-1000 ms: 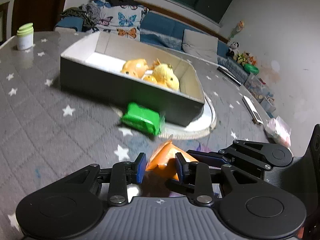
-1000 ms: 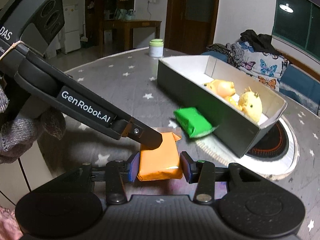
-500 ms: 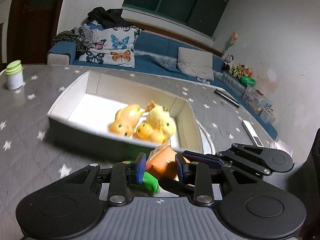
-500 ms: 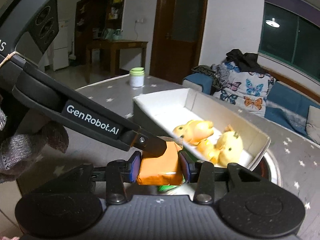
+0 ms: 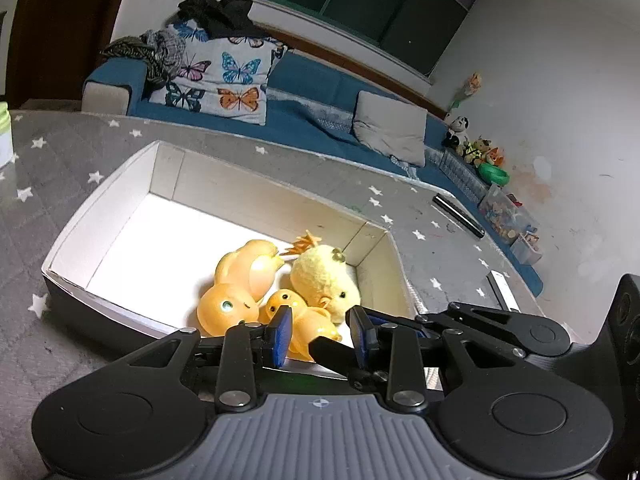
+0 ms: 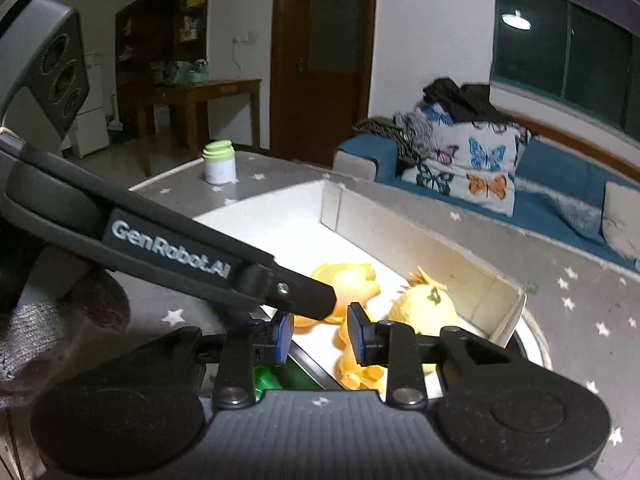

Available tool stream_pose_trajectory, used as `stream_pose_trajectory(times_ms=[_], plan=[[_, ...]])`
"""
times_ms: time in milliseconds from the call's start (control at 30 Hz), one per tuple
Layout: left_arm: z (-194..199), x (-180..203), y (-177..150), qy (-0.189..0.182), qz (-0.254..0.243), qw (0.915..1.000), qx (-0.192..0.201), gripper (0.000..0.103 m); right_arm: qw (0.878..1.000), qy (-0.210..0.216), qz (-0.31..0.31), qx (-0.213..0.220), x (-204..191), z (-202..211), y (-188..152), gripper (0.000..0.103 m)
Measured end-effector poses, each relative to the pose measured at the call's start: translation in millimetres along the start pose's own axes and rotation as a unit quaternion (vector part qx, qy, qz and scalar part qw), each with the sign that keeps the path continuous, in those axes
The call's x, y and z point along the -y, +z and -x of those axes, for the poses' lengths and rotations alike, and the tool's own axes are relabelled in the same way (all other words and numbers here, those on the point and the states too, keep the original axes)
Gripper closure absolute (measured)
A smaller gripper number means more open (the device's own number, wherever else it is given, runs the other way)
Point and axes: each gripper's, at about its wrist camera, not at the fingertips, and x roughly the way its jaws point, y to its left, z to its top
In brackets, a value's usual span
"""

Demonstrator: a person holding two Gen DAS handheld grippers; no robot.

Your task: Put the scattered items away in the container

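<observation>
Both claws sit over the near rim of the white-lined, dark-sided rectangular cardboard box, which stands on the grey star-patterned table.

Left claw: blue pads apart, nothing gripped between them; a black finger of the other tool crosses the gap low down. Right claw: pads apart, nothing gripped. The left tool's black arm marked "GenRobot.AI" runs across the right wrist view and hides part of the box.

Box contents, counted from the left wrist view: one glossy orange rubber rabbit-shaped toy, one small orange rubber duck, one fuzzy yellow plush chick, all bunched at the right end. Whether an orange packet lies among them cannot be told.

One green wrapped packet shows just outside the box's near wall, mostly hidden by the right claw body.

Surroundings: one white jar with a green lid at the table's far edge; blue sofa with one butterfly-print cushion.
</observation>
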Motion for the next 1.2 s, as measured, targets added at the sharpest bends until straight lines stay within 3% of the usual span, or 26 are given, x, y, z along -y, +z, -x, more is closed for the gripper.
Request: stream_pose_trajectory(times_ms=[400,700,900,1200], plan=[[15,-7,-15,0.004,0.003,0.9999,0.008,0.069,1.000,-0.002,-0.018,0.003,10,15,-14,0.072],[44,5,-51,0.016,-0.024,0.9996,-0.004,0.069,1.000,0.013,-0.011,-0.003,5,55,-39,0.039],[48,21,-83,0.004,-0.050,0.9980,-0.037,0.069,0.999,0.033,0.000,-0.028,-8,73,-64,0.029],[38,36,-115,-0.009,-0.064,0.9943,-0.085,0.069,0.996,0.054,0.021,-0.071,-27,73,-93,0.028]])
